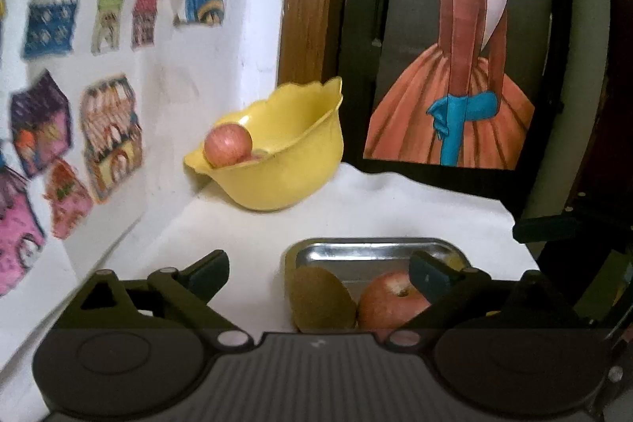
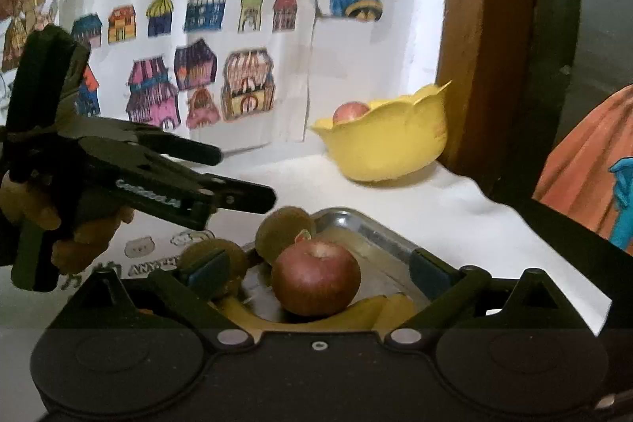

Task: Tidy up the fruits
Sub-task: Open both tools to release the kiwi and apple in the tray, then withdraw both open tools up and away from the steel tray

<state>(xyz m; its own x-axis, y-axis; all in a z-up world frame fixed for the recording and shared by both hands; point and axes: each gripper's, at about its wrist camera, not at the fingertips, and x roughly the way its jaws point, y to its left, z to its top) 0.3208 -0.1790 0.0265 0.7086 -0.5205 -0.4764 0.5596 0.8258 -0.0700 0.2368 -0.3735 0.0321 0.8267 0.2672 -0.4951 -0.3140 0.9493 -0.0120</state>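
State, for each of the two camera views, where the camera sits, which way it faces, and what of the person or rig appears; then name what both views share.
Left wrist: sits on the left gripper, facing the wall corner, over the shiny metal tray; only its own open fingers show.
Right wrist: sits on the right gripper, above the red apple in the tray; the left gripper and the hand holding it show.
Shared: tray, apple, brown kiwi, yellow scalloped plastic bowl.

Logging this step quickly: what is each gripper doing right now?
Left gripper: open, holding nothing.
Right gripper: open, holding nothing, its jaws on either side of the apple in the tray.
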